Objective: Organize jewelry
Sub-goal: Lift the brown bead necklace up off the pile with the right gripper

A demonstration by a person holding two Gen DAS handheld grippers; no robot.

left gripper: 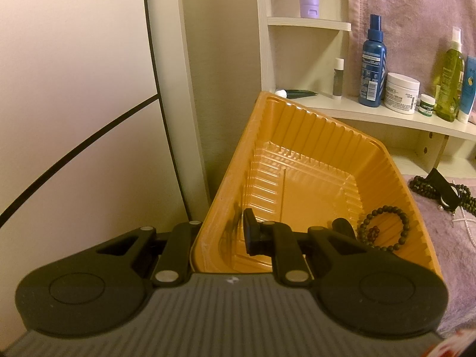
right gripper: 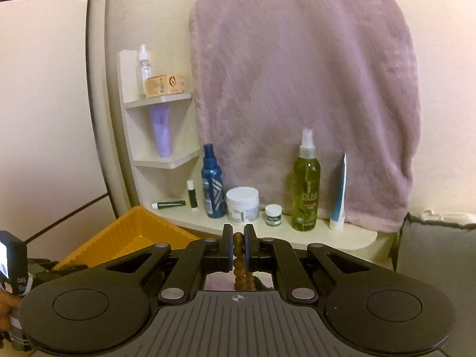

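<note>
Right gripper [right gripper: 238, 245] clenched on a brown bead strand [right gripper: 239, 255], pinched between the pads with its long axis vertical and the rest hanging below the jaws. The orange tray [right gripper: 131, 238] sits down and to the left of it in the right wrist view, so the drop likely needs a leftward carry. Left gripper [left gripper: 220, 238] clamped on the tray's near wall, tilting it (one finger inside, one outside). A dark bead bracelet [left gripper: 383, 227] already lies inside; more beads [left gripper: 428, 190] wait on the pink cloth [left gripper: 446, 253] just right of the tray.

place: home vanity corner | cues: toiletry bottles [right gripper: 305, 184] on shelf [right gripper: 297, 232], draped towel [right gripper: 297, 89]
</note>
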